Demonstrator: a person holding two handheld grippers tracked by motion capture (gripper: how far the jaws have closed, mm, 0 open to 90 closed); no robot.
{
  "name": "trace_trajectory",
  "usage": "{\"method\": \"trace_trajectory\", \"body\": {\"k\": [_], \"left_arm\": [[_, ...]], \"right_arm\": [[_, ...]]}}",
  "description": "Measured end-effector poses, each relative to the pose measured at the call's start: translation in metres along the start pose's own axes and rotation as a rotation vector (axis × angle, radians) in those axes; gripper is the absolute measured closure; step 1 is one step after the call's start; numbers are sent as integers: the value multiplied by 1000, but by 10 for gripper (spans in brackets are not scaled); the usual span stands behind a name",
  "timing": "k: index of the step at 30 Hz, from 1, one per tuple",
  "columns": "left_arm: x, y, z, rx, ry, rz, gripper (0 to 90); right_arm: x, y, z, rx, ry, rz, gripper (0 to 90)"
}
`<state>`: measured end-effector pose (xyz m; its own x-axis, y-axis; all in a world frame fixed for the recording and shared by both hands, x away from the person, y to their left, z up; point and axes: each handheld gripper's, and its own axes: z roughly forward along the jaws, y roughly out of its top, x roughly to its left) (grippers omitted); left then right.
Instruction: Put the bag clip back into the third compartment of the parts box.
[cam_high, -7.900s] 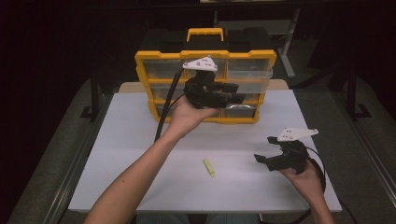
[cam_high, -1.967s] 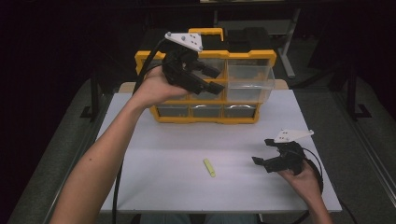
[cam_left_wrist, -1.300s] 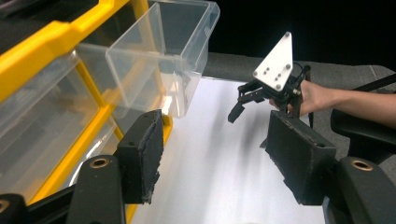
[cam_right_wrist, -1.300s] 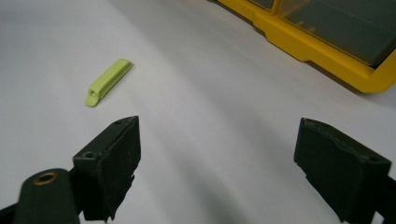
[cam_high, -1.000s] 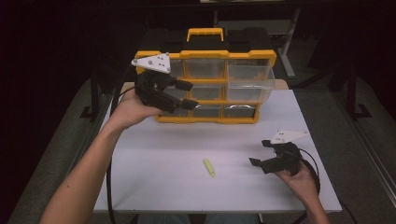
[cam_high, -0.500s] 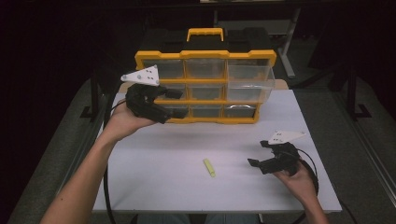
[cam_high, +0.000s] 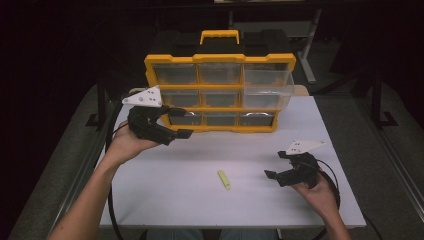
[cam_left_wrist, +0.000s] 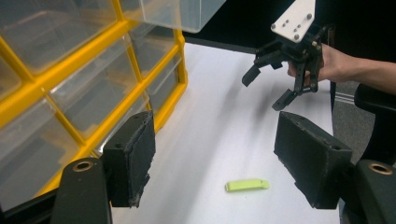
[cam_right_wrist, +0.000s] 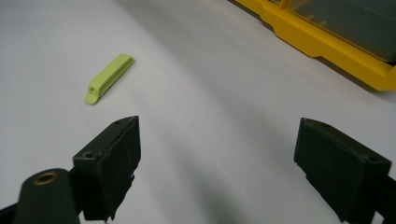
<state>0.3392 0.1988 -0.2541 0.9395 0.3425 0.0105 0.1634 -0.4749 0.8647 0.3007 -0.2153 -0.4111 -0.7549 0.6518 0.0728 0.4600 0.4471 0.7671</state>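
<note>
A yellow organizer (cam_high: 220, 57) with clear drawers stands at the back of the white table (cam_high: 165, 200). Its middle-right drawer (cam_high: 267, 87) is pulled out. A small yellow-green plastic piece (cam_high: 224, 179) lies flat on the table in front. My left gripper (cam_high: 181, 122) hovers at the organizer's lower left corner. Its jaws have just been opening and stand wide, with nothing between them. In the left gripper view the piece (cam_left_wrist: 246, 185) lies ahead between the jaws' lines, apart from them. My right gripper (cam_high: 276, 165) is open near the table's right side, pointing toward the piece (cam_right_wrist: 109, 78).
The organizer's yellow frame (cam_left_wrist: 180, 70) is close on the left of the left gripper view, with the pulled-out drawer (cam_left_wrist: 182, 11) above. The right gripper (cam_left_wrist: 264, 91) faces it across the table. The organizer's base (cam_right_wrist: 327, 44) crosses the right gripper view's top right.
My left gripper has come down and to the left, from the organizer's upper drawers to its lower left corner, and its jaws stand wider. The right gripper has kept still.
</note>
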Motion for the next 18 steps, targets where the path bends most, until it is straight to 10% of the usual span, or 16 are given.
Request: {"method": "trace_trajectory", "body": {"k": [18], "left_arm": [[-7, -34, -3, 11, 40, -22, 276]], "right_arm": [[1, 0, 4, 21, 9, -2, 139]]}}
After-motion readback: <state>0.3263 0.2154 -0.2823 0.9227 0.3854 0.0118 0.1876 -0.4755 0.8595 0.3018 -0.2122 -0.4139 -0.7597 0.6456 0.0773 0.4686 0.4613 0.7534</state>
